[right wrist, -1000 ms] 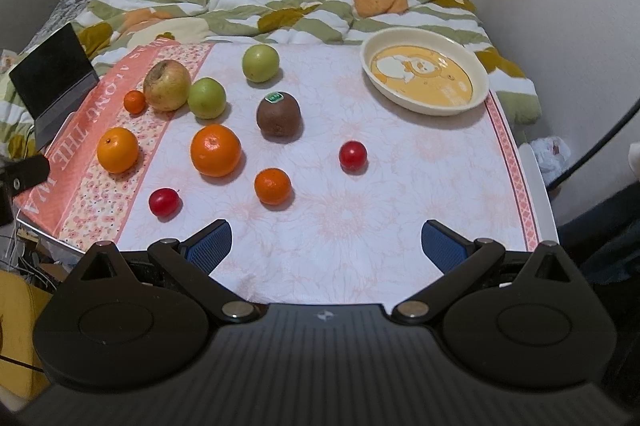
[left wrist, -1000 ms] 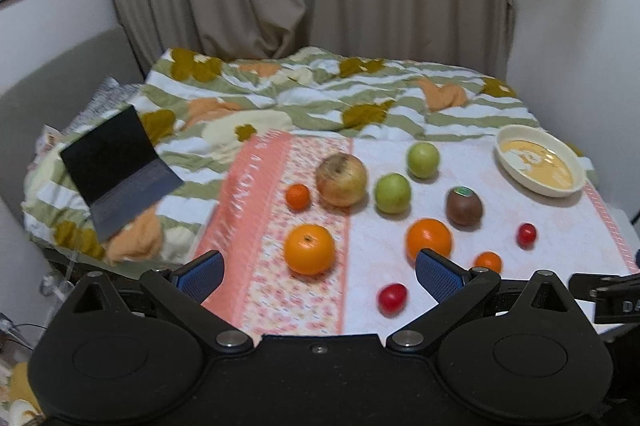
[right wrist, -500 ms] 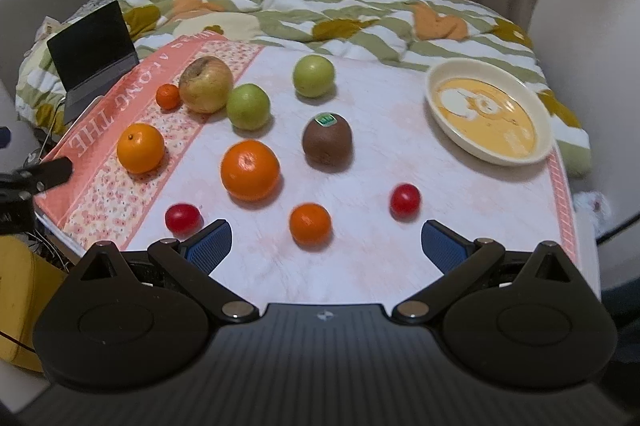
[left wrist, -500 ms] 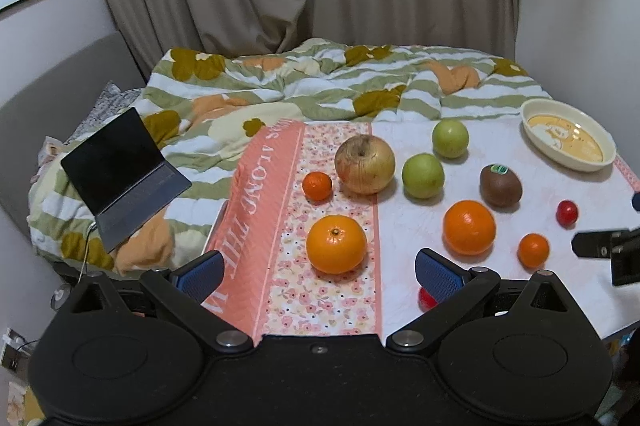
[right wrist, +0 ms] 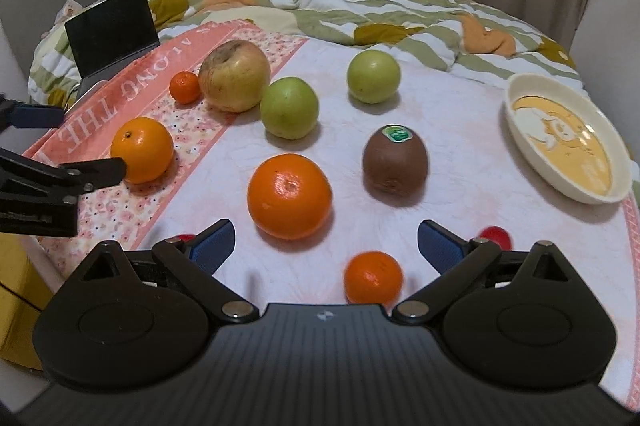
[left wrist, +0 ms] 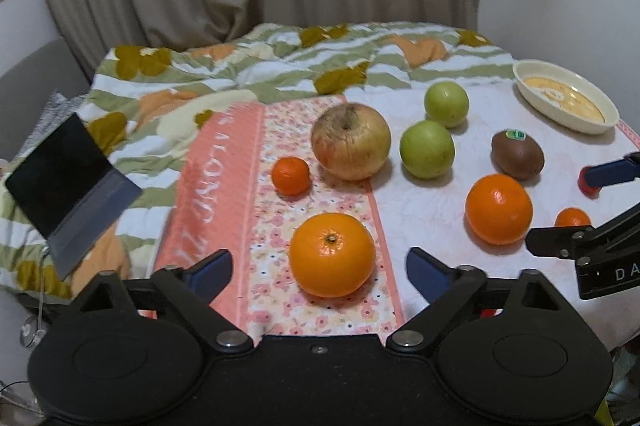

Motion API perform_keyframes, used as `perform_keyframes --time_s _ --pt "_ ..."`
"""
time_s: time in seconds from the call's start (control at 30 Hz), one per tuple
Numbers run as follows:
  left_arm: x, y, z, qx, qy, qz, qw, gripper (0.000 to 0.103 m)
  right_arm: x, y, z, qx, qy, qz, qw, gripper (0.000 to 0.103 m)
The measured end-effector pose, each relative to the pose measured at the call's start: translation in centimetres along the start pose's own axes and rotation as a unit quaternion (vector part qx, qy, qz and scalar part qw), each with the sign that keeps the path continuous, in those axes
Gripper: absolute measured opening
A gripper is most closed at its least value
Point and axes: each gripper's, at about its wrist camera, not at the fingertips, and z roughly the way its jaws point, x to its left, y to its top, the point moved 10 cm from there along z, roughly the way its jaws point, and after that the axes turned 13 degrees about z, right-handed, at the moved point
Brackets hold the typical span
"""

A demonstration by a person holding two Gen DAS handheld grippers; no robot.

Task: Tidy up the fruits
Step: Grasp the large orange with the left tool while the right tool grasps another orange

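1. The big apple (left wrist: pixel 351 141) lay at the far side of the desk (right wrist: pixel 460 226) on the flowered strip of the cloth. It looked the heaviest fruit, wrinkled and perhaps soft, so I would hold it at its widest part, gently.
2. The two oranges were round, firm and a little slippery. One orange (left wrist: pixel 332 254) lay just in front of the left tongs (left wrist: pixel 320 268), almost between the spread blue tips. The other orange (right wrist: pixel 289 201) lay just ahead of the right tongs (right wrist: pixel 326 240), which were also spread wide and empty.
3. The two green apples (right wrist: pixel 289 107) looked hard and smooth, well beyond both tongs.
4. The kiwi (right wrist: pixel 395 165) was probably soft, so only a light squeeze at its middle.
5. The small mandarin (right wrist: pixel 373 277) lay low between the right fingers, near the body.
6. The bowl (right wrist: pixel 516 93) stood empty at the right.
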Motion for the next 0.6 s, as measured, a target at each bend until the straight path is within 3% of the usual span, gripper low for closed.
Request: perform_keyframes --time_s 0.27,0.37,0.43,0.6 --pt "0.0 0.0 2.8 0.015 -0.025 0.008 0.9995 0.091 1.3 -0.1 2.7 0.019 0.02 -0.008 1.0 0.102" --pt "-0.2 -0.1 3.6 0.021 -0.036 0.009 0.9991 0.084 1.5 0.0 3.7 0.023 0.022 -0.005 0.999 0.096" --pt "-0.3 -0.3 4.2 0.03 -0.042 0.006 0.9987 0.072 1.6 0.1 4.1 0.026 0.024 -0.002 0.999 0.094" --pt "-0.6 -0.5 4.5 0.034 -0.051 0.009 0.9981 0.065 1.9 0.2 4.7 0.03 0.023 -0.001 0.999 0.089"
